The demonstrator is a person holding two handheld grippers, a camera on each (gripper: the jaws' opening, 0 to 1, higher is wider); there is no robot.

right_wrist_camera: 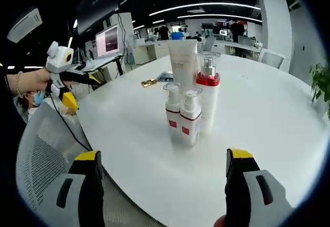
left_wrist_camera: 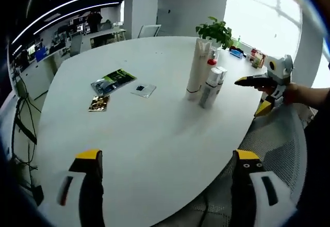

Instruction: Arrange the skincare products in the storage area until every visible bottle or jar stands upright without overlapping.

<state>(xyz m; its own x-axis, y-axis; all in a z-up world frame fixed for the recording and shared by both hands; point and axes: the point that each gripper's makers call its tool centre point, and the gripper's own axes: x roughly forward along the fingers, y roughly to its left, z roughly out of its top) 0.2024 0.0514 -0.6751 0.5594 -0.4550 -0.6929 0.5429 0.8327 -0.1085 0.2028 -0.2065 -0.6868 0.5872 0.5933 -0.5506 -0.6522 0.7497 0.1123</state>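
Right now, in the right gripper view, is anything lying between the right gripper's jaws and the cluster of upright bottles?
No. Between the right gripper and the bottles the white table is bare, as the right gripper view shows.

white table (left_wrist_camera: 154, 134) — bottles (right_wrist_camera: 188, 113), sachets (left_wrist_camera: 113, 81)

I am seeing four products standing upright in a tight cluster on the counter (right_wrist_camera: 268, 108). In the right gripper view, two pump bottles (right_wrist_camera: 181, 114) are standing side by side in front, touching; the tube (right_wrist_camera: 183, 62) and the capped bottle (right_wrist_camera: 208, 90) are standing just behind them. In the left gripper view, the sachets (left_wrist_camera: 113, 80) are lying flat well to the left of the cluster, and a plant (left_wrist_camera: 215, 31) is sitting behind it at the far edge.
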